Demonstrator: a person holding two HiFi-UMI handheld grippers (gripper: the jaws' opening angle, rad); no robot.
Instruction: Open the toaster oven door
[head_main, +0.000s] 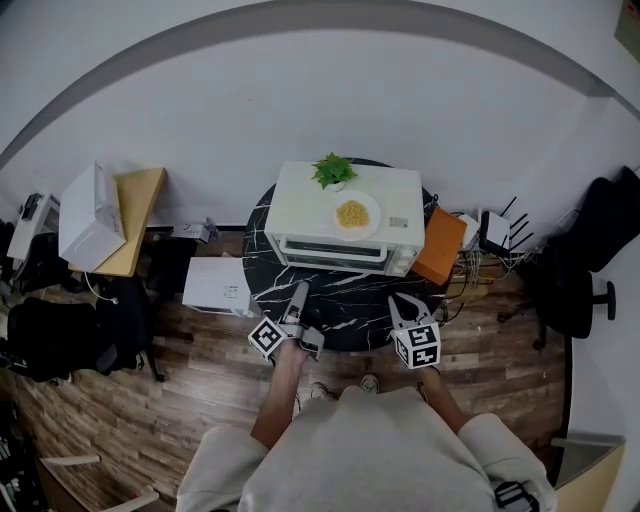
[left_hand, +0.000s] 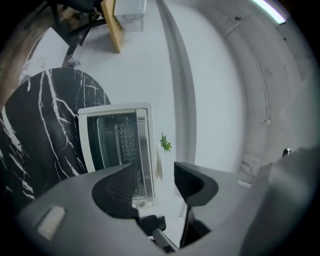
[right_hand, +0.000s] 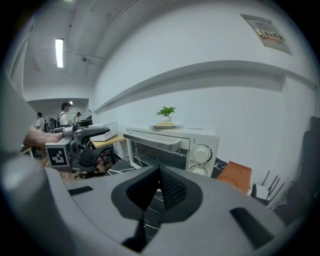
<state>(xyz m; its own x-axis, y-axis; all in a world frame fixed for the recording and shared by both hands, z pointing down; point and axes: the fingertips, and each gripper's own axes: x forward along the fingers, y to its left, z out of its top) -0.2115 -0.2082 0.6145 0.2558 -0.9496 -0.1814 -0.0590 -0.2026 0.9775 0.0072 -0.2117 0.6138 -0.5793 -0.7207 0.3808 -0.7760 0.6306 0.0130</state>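
**Two grippers short of a shut oven door**

The boxy white toaster oven (head_main: 345, 228) stands at the far side of the round black marble-patterned table (head_main: 345, 312). Its glass door (right_hand: 150, 152) is upright and shut, and it faces the person. The left gripper (head_main: 298, 292) is over the near part of the table, in front of the door's left half and clear of it. Its jaws are spread, with nothing between the pads. The right gripper (head_main: 405, 308) hangs by the table's near right edge, farther from the oven, with its jaws pressed together on nothing.

Only the head view looks down on the oven's top, where a white plate of yellow food (head_main: 352, 214) sits with a small green plant (head_main: 334, 170) behind it. Only the right gripper view shows the front squarely. It has a pale bar handle (right_hand: 152, 141) along the door's top edge, a dark window with rack wires behind it, and two round white knobs (right_hand: 202, 154) at the right. In the left gripper view the oven appears turned on its side. A flat orange thing (head_main: 440, 245) sits just right of the oven.
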